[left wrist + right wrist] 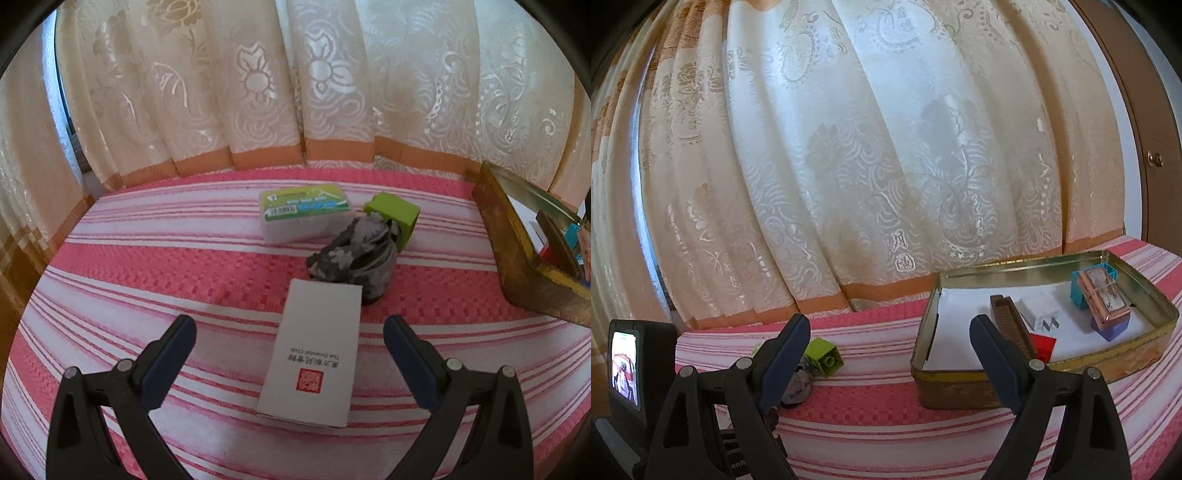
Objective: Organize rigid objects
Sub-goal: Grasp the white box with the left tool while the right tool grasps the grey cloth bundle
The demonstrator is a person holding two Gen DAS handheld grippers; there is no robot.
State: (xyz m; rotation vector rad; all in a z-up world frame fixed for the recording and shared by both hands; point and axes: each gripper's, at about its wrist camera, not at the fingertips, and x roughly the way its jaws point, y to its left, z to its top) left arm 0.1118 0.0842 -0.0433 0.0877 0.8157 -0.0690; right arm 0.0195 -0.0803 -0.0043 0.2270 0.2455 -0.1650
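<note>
The tin (1137,354) is where your rigid things are going, and it is already part filled: a brown comb (1008,314), a white plug (1039,308), a red piece (1043,345), a teal block (1078,293) with a copper-framed case (1102,295) leaning on it, and a blue block (1110,328) sit inside. It rests on the striped cloth (147,258), to the right of what remains.

Left out on the cloth are a white box (314,350) nearest you, a green-labelled plastic case (295,212) farther back, and a green brick (393,216) beside it. A dark crumpled cloth wad (354,254) lies between them, touching the box's far corner and the brick; being soft, it probably stays out.

Your left gripper (290,328) is spread wide and empty, with the box lying between its fingers, untouched. Your right gripper (890,332) is also spread and empty, pointing near the tin's left wall.

By this count you are roughly two thirds through: three pieces left, the box likely next.
</note>
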